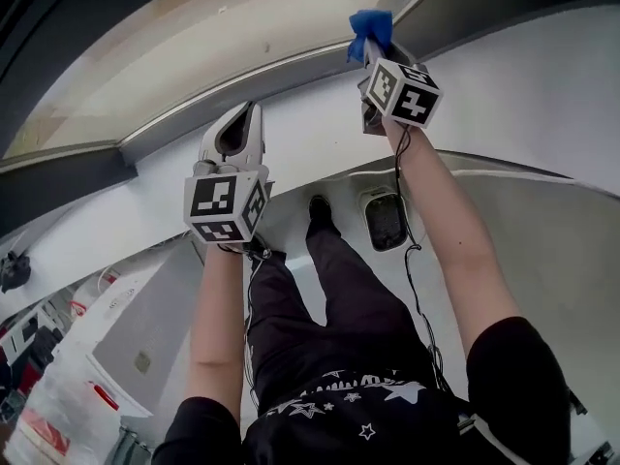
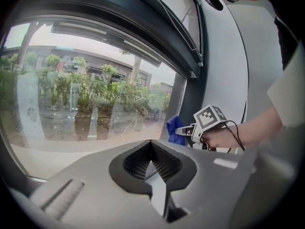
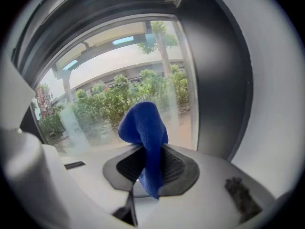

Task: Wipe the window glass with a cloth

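The window glass (image 1: pixel 194 46) fills the top of the head view, with trees and a building behind it (image 2: pixel 86 94) (image 3: pixel 133 75). My right gripper (image 1: pixel 373 54) (image 3: pixel 144 149) is raised and shut on a blue cloth (image 1: pixel 371 27) (image 3: pixel 145 125). The cloth stands up from the jaws at the glass's lower right corner, beside the dark frame post. Whether it touches the pane I cannot tell. In the left gripper view the cloth (image 2: pixel 174 128) and right gripper (image 2: pixel 183 131) show at the right. My left gripper (image 1: pixel 250 112) (image 2: pixel 151 144) hangs lower left, jaws shut on nothing.
A dark window frame (image 1: pixel 68 168) runs under the glass, with a white sill and wall (image 1: pixel 320 124) below it. On the floor stand a white device (image 1: pixel 385 219) and the person's dark-trousered leg (image 1: pixel 334 279). A black cable (image 1: pixel 412 250) hangs from the right gripper. White furniture (image 1: pixel 145 327) is at lower left.
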A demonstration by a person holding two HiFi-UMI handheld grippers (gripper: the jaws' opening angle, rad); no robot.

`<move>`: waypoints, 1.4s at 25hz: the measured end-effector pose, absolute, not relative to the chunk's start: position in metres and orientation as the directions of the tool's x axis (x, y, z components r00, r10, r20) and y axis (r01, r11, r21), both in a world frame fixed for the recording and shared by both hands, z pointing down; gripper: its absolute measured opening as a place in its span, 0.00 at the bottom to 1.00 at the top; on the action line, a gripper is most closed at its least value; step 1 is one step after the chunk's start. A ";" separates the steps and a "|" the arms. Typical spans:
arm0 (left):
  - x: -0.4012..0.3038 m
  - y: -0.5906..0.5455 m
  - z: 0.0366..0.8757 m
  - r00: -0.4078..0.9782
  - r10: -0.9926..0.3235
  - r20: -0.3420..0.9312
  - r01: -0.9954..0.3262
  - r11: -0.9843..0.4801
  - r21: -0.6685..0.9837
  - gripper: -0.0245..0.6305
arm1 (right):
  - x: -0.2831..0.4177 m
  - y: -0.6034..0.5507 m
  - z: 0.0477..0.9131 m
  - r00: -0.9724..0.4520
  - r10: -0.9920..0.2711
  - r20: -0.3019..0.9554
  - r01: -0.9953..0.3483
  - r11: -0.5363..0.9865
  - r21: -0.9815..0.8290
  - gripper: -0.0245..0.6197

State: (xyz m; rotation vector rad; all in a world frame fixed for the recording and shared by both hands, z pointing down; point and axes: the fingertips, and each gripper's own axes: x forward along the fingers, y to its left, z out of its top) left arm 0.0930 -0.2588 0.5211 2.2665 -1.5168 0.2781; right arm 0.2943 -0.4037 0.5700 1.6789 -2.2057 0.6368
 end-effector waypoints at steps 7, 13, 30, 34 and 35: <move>-0.018 -0.198 0.540 0.254 -0.879 0.404 -0.959 -0.176 0.222 0.05 | 0.154 -0.337 0.604 -0.414 -0.725 0.550 -0.906 0.386 -0.173 0.15; -0.130 -0.140 0.563 0.079 -0.902 0.425 -0.971 0.027 0.237 0.05 | 0.011 -0.279 0.636 -0.556 -0.604 0.571 -0.808 0.555 -0.198 0.15; -0.334 -0.063 0.614 -0.177 -0.880 0.441 -0.940 0.284 0.188 0.05 | -0.288 -0.216 0.690 -0.736 -0.448 0.508 -0.622 0.743 -0.246 0.15; -0.346 -0.065 0.619 -0.153 -0.886 0.438 -0.947 0.258 0.190 0.05 | -0.320 -0.216 0.690 -0.747 -0.451 0.488 -0.609 0.758 -0.233 0.15; -0.347 -0.065 0.622 -0.144 -0.886 0.442 -0.948 0.251 0.194 0.05 | -0.324 -0.216 0.692 -0.746 -0.452 0.489 -0.610 0.758 -0.231 0.15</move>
